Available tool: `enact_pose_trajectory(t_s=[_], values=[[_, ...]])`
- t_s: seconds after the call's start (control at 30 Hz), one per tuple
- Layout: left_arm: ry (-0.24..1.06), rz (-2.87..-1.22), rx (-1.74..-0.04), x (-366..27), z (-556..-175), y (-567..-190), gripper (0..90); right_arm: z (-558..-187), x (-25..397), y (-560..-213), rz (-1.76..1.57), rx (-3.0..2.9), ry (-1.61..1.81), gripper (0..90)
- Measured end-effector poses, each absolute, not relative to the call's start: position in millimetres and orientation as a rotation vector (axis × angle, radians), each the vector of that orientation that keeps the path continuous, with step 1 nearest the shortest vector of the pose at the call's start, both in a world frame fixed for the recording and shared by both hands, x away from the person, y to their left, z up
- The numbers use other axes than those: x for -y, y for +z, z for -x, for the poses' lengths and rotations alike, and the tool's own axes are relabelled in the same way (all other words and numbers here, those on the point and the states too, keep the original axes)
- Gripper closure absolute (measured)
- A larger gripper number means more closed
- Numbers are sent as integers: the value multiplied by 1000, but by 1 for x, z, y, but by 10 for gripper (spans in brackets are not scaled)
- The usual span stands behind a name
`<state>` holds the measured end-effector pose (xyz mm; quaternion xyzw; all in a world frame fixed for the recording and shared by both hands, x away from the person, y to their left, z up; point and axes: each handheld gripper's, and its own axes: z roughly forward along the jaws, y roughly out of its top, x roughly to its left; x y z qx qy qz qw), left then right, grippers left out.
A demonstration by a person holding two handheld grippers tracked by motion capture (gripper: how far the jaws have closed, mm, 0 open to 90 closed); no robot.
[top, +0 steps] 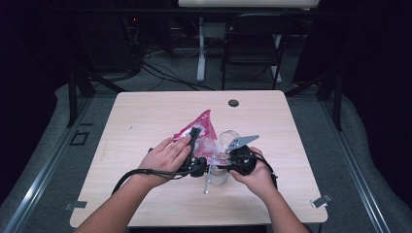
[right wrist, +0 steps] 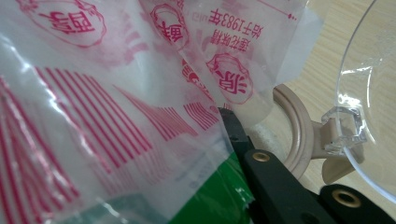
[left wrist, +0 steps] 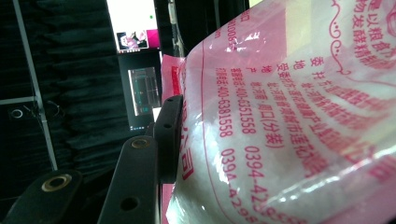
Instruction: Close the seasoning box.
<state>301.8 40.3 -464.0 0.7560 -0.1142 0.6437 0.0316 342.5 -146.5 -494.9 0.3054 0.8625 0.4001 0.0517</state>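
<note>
A: Nearest the lens in the left gripper view, a pink-printed plastic bag [left wrist: 289, 116] with white grains inside covers the picture from 12 to 5 o'clock; one black jaw lies flat against its left face, and the second jaw cannot be made out behind the film.

B: So the left gripper [top: 193, 141] is holding?

A: It appears clamped on the bag; in the high view its jaws point toward 12 o'clock at the bag's lower half, and the left hand [top: 167, 156] wraps the body from 7 o'clock, forearm entering from the bottom edge.

B: And the right gripper [top: 232, 154]?

A: Its own view shows the film draped over a black jaw that rises from 5 o'clock; the jaws meet under the plastic, pinching it; the right hand [top: 255, 175] grips from 5 o'clock, wrist bent inward.

B: Where does the bag sit on the table [top: 145, 116]?

A: Just below centre, raised between both grippers, its pink corner tipped toward 12 o'clock; a clear jar [top: 218, 175] stands beneath at 6 o'clock, its hinged clear lid [right wrist: 373, 84] open at 3 o'clock of the right gripper view, with a beige seal ring [right wrist: 299, 135] beside it.

B: Open room?

A: Bare wood lies toward 9, 12 and 3 o'clock, well apart from every edge; a dark grommet [top: 233, 103] sits near the far edge; the near edge lies closest.
</note>
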Motion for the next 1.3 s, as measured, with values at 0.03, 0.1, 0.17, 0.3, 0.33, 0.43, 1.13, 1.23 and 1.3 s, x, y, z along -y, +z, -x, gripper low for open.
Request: enact_pose_trajectory(t_s=[0.03, 0.1, 0.17, 0.3, 0.33, 0.43, 1.13, 1.23, 1.3], values=[[1984, -2330, 355, -40, -302, -463, 623, -343, 146, -495, -929, -2624, 1218, 900], [1985, -2325, 352, -40, -302, -464, 623, -343, 147, -495, -928, -2627, 1219, 900], [1993, -2310, 359, -40, -301, -463, 623, -343, 147, -495, -930, -2624, 1219, 900], [1986, -2316, 347, -40, -300, -463, 620, -343, 147, -495, -930, -2627, 1220, 900], [1988, -2311, 351, -39, -300, -463, 620, -343, 147, -495, -931, -2627, 1222, 900], [1999, -2305, 362, -39, -299, -462, 622, -343, 147, -495, -932, -2624, 1227, 900], [2022, -2284, 400, -37, -296, -462, 614, -344, 148, -496, -954, -2603, 1226, 900], [2017, -2274, 397, -37, -297, -462, 613, -344, 147, -497, -953, -2599, 1226, 900], [2024, -2280, 401, -36, -296, -462, 612, -344, 147, -497, -953, -2600, 1225, 900]])
